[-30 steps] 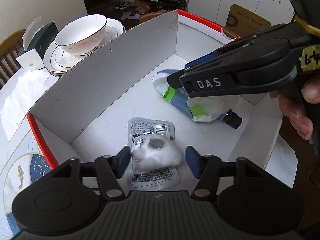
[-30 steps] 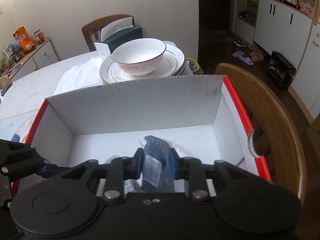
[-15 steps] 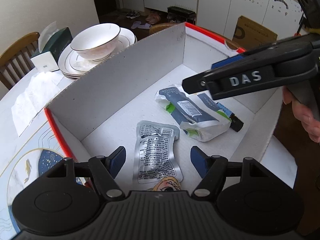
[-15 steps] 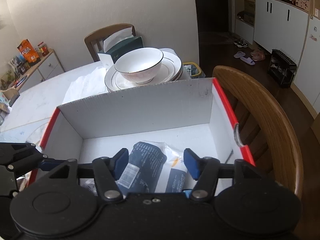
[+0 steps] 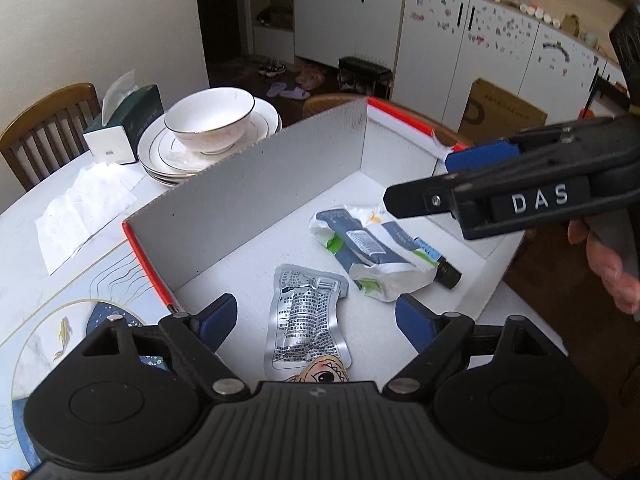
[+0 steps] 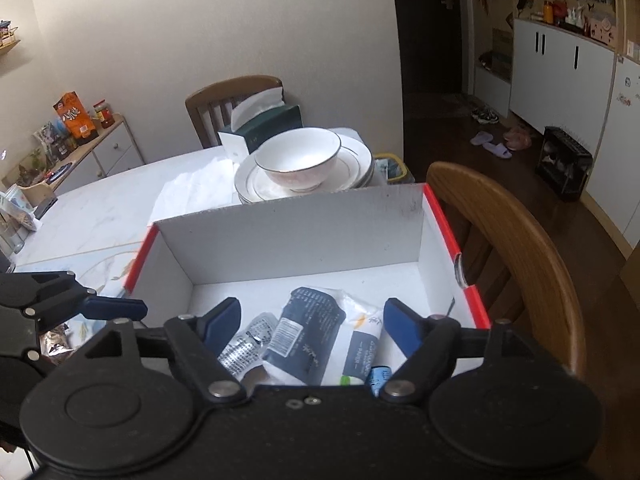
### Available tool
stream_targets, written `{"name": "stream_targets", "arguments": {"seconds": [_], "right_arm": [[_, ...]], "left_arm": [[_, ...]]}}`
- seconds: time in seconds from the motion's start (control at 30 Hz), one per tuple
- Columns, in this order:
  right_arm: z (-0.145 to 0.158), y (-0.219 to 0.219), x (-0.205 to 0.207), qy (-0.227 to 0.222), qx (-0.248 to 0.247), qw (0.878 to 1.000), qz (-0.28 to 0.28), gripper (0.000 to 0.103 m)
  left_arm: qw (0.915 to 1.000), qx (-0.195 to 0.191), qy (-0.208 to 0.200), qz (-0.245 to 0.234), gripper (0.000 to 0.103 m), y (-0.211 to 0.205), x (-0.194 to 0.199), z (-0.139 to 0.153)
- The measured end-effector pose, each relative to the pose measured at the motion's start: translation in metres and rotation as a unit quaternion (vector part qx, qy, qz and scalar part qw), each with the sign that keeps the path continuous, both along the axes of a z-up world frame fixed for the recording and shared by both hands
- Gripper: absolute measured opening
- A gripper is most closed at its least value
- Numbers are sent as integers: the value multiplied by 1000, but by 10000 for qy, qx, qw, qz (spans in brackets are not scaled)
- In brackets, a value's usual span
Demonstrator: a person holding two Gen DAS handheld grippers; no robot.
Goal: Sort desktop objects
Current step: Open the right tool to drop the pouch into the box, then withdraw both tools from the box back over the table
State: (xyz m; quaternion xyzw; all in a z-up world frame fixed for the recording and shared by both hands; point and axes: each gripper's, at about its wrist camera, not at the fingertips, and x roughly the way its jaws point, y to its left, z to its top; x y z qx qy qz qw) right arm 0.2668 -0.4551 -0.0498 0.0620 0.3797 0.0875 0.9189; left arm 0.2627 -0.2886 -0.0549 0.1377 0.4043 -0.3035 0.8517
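Observation:
A white cardboard box (image 5: 256,184) with a red rim stands on the table. Inside lie a silver foil pouch (image 5: 306,320), a dark blue and white packet (image 5: 368,248) over a small dark bottle (image 5: 444,268), and a cartoon-face item (image 5: 324,372) near the front. My left gripper (image 5: 316,316) is open and empty above the box's near end. My right gripper (image 6: 312,320) is open and empty above the packet (image 6: 308,340); it also shows in the left wrist view (image 5: 500,196). The pouch shows in the right wrist view (image 6: 248,340).
A bowl on stacked plates (image 5: 210,128) and a green tissue box (image 5: 128,124) stand behind the box. Paper napkins (image 5: 84,208) lie to the left. A blue patterned mat (image 5: 60,320) lies under the box's left end. A wooden chair (image 6: 512,248) stands to the right.
The left gripper let go of a white wad and the right gripper opened off the blue and white packet, which now lies in the box. Both grippers have risen and drawn back.

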Motion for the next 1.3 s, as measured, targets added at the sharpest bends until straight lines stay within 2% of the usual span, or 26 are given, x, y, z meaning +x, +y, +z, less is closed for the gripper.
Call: {"name": "stream_targets", "arguments": {"seconds": [0.17, 0.57, 0.83, 1.3], "right_arm": [[8, 7, -10, -138, 45, 9999, -39, 81], [21, 30, -35, -297, 18, 9991, -310, 82], [26, 67, -49, -314, 2, 9991, -270, 82], [29, 142, -75, -306, -38, 9995, 34, 82]], "left_arm": [[9996, -222, -167, 52, 100, 13, -8, 11], [9966, -688, -388, 250, 100, 70, -25, 34], [9959, -735, -403, 333, 100, 117, -35, 37], [9941, -742, -688, 399, 100, 193, -68, 44]]}}
